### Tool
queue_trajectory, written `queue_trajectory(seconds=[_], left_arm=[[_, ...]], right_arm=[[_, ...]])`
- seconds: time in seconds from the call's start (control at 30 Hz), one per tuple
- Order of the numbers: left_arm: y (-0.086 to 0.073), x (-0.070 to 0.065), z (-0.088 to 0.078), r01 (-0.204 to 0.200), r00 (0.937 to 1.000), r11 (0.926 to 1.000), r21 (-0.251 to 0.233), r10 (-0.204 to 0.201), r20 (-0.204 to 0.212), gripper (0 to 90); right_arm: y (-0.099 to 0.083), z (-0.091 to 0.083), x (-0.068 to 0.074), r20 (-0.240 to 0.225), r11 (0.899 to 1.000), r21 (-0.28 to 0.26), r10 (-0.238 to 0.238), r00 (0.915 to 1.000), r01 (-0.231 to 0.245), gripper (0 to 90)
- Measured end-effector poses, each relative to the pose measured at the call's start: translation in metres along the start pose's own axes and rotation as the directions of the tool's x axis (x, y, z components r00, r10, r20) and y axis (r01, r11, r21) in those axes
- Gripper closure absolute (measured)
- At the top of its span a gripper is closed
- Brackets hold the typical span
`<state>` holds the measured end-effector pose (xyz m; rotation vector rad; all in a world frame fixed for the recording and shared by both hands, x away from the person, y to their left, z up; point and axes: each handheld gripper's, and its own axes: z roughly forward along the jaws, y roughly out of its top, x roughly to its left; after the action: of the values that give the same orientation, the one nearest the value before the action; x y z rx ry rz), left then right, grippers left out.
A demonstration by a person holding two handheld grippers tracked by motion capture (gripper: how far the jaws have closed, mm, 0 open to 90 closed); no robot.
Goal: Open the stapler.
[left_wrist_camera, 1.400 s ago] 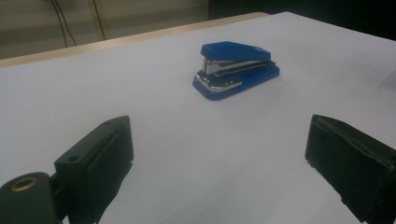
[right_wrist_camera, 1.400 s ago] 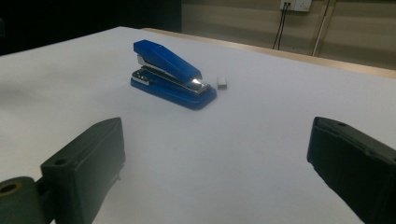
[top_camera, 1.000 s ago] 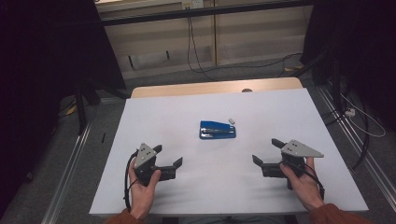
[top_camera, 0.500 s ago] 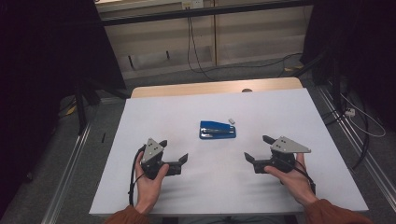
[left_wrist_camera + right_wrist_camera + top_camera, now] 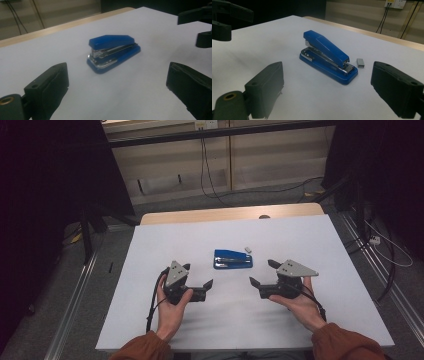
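A blue stapler [image 5: 233, 259] lies near the middle of the white table [image 5: 150, 245], its arm down on its base. Just beside its hinge end, on the side away from the person, sits a small grey block of staples [image 5: 247, 249], apart from the stapler by a narrow gap.

The left gripper [image 5: 197, 281] is held in the left hand [image 5: 171, 307] on the near left of the stapler, a little apart from it. Its jaws stand wide apart and hold nothing. In the left gripper view the stapler's open mouth faces the camera and sits between the two jaws, farther off, touching neither.

The right gripper [image 5: 262, 273] rests in the right hand [image 5: 300, 302] on the near right of the stapler, also a little apart. Its jaws are spread wide as well, with nothing between them. In the right gripper view the stapler lies at a slant beyond the jaws, and the staples lie by its hinge end.

Both grippers point inward toward the stapler, one on each side. Neither one touches it.
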<state>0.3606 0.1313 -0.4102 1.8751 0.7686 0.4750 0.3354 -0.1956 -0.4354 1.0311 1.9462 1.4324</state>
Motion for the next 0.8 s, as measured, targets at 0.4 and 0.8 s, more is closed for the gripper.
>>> queue_trajectory(seconds=[0.4, 0.8], left_arm=[[0.008, 0.010, 0.028, -0.038, 0.9992, 0.9992, 0.015, 0.039, -0.009, 3.5], [0.022, 0.027, 0.049, -0.053, 0.9974, 0.9983, 0.027, 0.054, -0.049, 3.6]], right_arm=[[0.008, 0.017, 0.004, -0.016, 1.000, -0.020, -0.004, 0.9999, 0.003, 16.1], [0.020, 0.039, 0.007, -0.029, 0.999, -0.033, 0.002, 0.9996, -0.002, 15.5]])
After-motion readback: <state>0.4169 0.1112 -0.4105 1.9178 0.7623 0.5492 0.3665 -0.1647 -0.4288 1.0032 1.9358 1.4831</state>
